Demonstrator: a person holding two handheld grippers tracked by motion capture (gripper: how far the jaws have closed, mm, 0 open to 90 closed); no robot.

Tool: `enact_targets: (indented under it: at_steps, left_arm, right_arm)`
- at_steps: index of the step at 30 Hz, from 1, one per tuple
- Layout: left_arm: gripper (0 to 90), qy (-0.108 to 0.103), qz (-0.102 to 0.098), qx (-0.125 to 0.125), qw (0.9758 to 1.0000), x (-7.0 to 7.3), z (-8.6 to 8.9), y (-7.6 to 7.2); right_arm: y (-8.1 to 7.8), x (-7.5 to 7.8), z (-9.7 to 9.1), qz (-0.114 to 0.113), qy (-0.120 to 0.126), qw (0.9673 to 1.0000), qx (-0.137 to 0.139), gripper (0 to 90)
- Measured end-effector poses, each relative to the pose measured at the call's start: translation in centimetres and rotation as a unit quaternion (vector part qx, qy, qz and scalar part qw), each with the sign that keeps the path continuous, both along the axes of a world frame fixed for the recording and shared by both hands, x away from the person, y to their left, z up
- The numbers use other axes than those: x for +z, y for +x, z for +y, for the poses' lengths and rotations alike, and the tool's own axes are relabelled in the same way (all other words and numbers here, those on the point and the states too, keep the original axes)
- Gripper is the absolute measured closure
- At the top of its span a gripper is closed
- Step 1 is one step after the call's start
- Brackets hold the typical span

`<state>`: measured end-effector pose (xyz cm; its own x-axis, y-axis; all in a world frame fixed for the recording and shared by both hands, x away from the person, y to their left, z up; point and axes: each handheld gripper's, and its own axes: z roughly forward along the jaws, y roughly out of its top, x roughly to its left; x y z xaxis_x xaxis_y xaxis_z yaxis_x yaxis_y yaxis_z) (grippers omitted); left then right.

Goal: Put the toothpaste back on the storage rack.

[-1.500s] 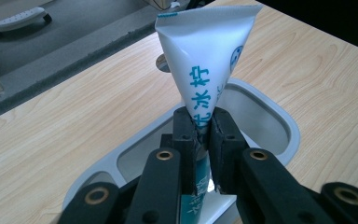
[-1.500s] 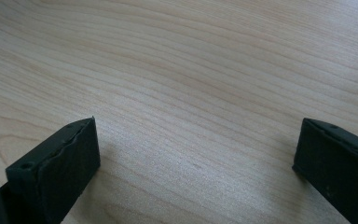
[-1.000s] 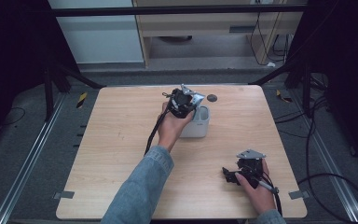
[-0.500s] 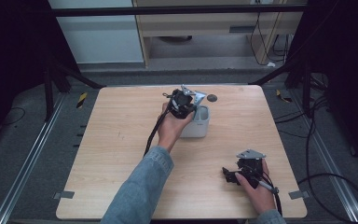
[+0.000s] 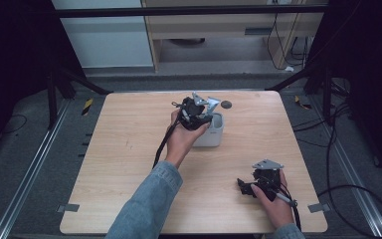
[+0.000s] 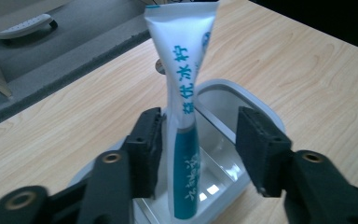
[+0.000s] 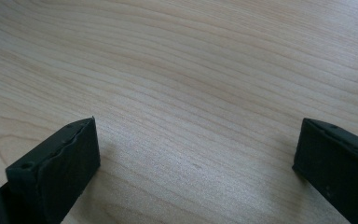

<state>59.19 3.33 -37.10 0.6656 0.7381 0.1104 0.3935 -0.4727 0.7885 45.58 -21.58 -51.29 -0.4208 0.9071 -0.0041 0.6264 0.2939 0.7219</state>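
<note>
The left gripper's [image 6: 196, 140] fingers [image 6: 263, 149] have just been opening, apart around the upright toothpaste tube [image 6: 182, 107] standing in the white cup [image 6: 256, 100], tube pointing to twelve o'clock.

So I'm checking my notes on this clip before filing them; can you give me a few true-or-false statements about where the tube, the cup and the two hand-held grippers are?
1. The toothpaste tube stands upright in the white cup. True.
2. The left hand-held gripper clamps the tube from both sides. False: its jaws have just been opening, and the right jaw stands clear of the tube.
3. The right hand-held gripper holds a cap. False: its jaws are open over the bare wooden table.
4. The cup sits toward the far side of the table. True.
5. The tube's lower part is red. False: it is teal.
</note>
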Motion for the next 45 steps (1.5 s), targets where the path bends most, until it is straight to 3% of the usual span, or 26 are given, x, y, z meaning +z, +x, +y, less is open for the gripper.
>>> enact_targets:
  at_steps: [9, 17, 23, 30, 37, 45]
  left_arm:
    - [23.4, -0.001, -0.008, -0.005, 1.0000, 1.0, -0.4, -2.0]
    - [14.8, 0.008, -0.003, -0.035, 0.9993, 1.3, -1.1, -3.9]
    - [12.9, 0.014, -0.005, -0.053, 0.9985, 1.1, -1.3, -5.1]
    - [10.7, 0.043, -0.010, -0.073, 0.9963, 0.4, -1.0, -6.3]
    - [9.8, 0.041, -0.012, -0.081, 0.9958, 0.3, -0.1, -7.2]
    - [9.5, 0.044, -0.015, -0.073, 0.9963, -0.1, 1.5, -8.4]
  right_arm:
    - [0.0, 0.0, 0.0, -0.001, 0.000, 1.0000, 0.000, 0.4]
    - [0.0, 0.0, 0.0, -0.001, 0.000, 1.0000, 0.001, 0.4]
    - [0.0, 0.0, 0.0, 0.000, 0.000, 1.0000, 0.000, 0.4]
    - [0.0, 0.0, 0.0, 0.000, 0.001, 1.0000, 0.000, 0.4]
    - [0.0, 0.0, 0.0, 0.001, 0.001, 1.0000, -0.001, 0.4]
    - [-0.2, 0.0, 0.1, 0.000, 0.003, 1.0000, -0.004, 0.4]
